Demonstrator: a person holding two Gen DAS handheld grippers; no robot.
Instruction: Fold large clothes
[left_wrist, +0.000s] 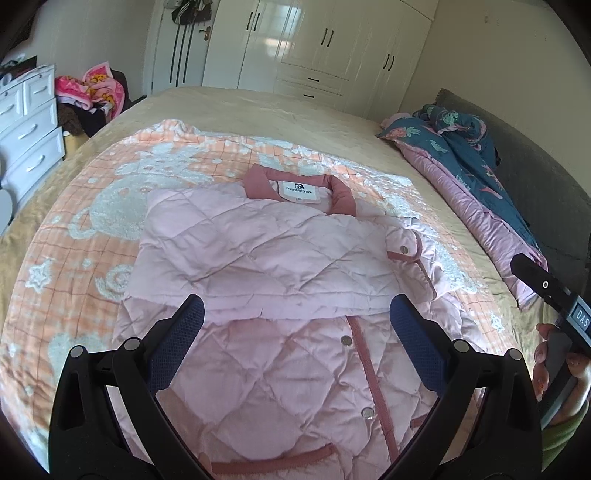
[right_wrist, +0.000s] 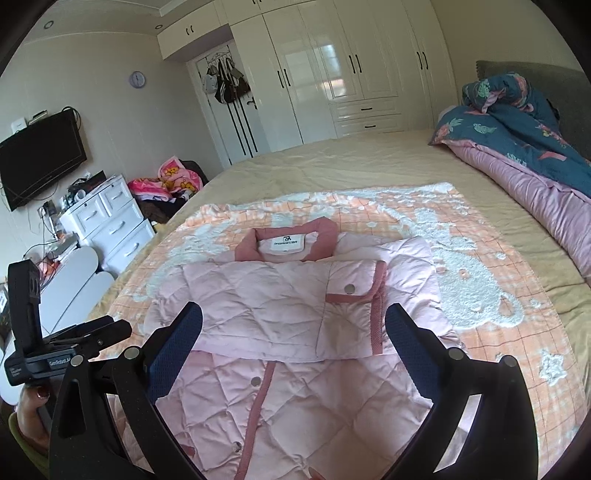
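White wardrobe (right_wrist: 332, 66) at 12 o'clock, rolled quilt (right_wrist: 524, 147) at 2, drawer unit (right_wrist: 110, 225) at 9, wall TV (right_wrist: 40, 155) at 10.

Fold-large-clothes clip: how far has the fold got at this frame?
Partway. Done: the pink quilted jacket lies flat on the orange blanket, both sleeves folded across the chest. In hand: nothing; the left tool and right tool hover open above it. Left: folding the hem up toward the collar.

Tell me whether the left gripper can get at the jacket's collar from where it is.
Probably yes. The left gripper hangs open over the jacket, and nothing lies between it and the collar but the folded sleeves, so a reach forward should do.
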